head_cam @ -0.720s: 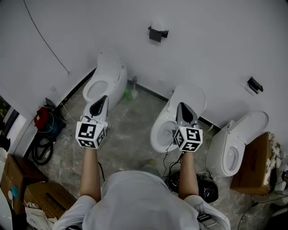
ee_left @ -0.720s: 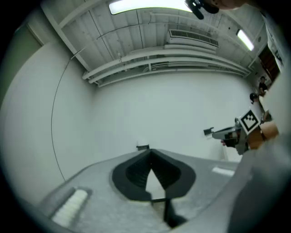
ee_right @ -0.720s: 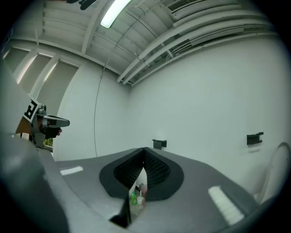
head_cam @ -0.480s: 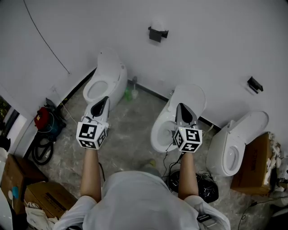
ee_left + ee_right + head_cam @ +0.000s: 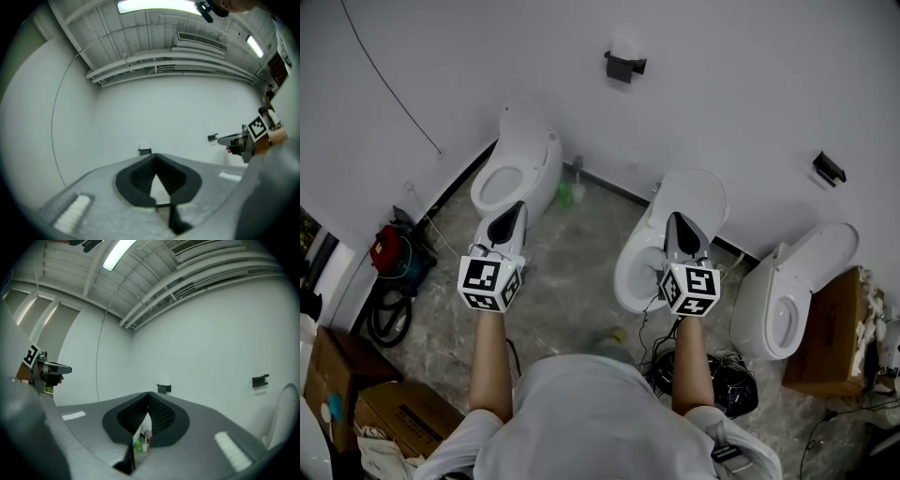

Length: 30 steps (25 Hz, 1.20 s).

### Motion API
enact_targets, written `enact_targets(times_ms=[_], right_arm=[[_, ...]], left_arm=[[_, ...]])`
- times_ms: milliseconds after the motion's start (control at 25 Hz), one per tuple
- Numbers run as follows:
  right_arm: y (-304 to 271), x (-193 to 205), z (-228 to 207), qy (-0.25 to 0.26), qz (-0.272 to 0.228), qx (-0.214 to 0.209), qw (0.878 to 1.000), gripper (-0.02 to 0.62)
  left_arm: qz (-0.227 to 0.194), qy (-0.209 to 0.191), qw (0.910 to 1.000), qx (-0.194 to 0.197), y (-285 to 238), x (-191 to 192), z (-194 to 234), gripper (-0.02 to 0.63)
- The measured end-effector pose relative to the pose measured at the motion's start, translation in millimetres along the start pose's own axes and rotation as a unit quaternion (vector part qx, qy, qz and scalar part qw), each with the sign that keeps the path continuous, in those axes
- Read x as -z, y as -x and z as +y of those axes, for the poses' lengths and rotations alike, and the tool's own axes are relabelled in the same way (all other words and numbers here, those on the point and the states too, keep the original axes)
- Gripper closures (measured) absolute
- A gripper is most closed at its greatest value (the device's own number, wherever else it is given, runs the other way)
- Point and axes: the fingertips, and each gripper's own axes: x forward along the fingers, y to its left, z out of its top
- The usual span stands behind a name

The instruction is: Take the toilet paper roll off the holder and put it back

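Right gripper (image 5: pixel 675 221) — roll (image 5: pixel 626 49) well ahead.

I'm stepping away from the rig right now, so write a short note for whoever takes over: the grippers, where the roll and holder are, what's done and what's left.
Left gripper: shut, empty, held level toward the wall.
Right gripper: shut, empty, also level.
Holder: black, on the wall ahead, well beyond both grippers. The pale shape on top looks like the toilet paper roll, but it is hard to make out against the white wall.
Done: nothing that shows; the roll appears untouched.
Left: approach the holder, open a gripper, take the roll off, then put it back.
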Motion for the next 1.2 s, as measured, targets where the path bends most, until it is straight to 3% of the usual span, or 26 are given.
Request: enact_targets(times_ms=[640, 1200], right_arm=[[-23, 17, 8, 0.006, 0.016, 0.010, 1.000, 0.595], [-122, 28, -18, -0.003, 0.015, 0.018, 1.000, 0.595]], left_arm=[[0.003, 0.009, 0.9999, 0.009, -16, 14, 23, 0.607], [0.016, 0.002, 0.9998, 0.015, -106, 31, 68, 0.606]])
